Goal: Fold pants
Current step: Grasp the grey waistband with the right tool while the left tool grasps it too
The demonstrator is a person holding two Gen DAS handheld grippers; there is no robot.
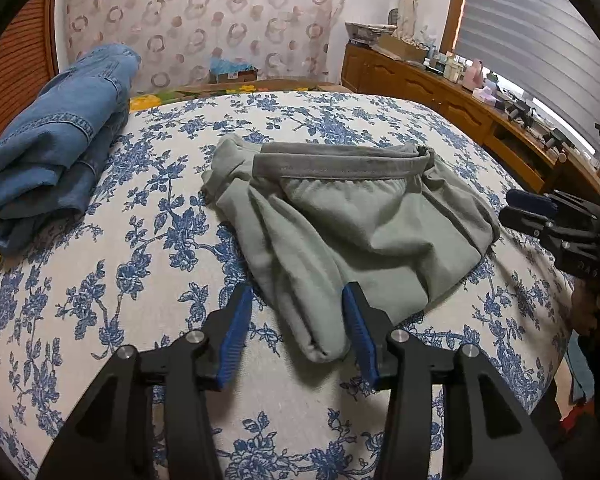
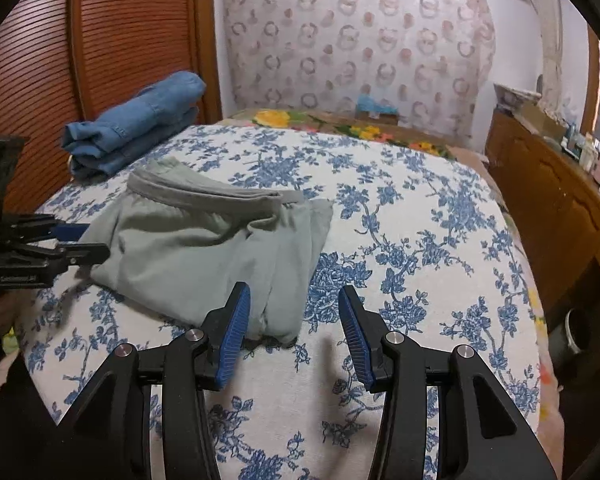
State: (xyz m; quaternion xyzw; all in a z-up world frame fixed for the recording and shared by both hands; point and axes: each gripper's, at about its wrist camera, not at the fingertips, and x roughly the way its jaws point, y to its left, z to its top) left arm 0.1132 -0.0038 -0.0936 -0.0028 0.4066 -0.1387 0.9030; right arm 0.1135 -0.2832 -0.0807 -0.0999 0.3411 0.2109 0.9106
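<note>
I see a bed point(image 1: 148, 240) in blue-flowered cloth, a wooden dresser point(image 1: 440, 92) alongside. Folded jeans point(image 1: 56, 144) lie by its far-left edge, grey pants point(image 1: 340, 232) mid-bed. My left tongs point(image 1: 298, 312) gape around a fold; right tongs point(image 2: 294, 314) gape, empty.

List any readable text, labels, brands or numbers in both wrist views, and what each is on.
None can be read for certain.
Embossed marks on the right gripper body, seen in the left wrist view: too faint to read.
Pale lettering on the left gripper body, seen in the right wrist view: too blurred to read.
Label on the cardboard box by the wall: too small.
Grey pants, folded jeans, floral bedspread: no text seen.
</note>
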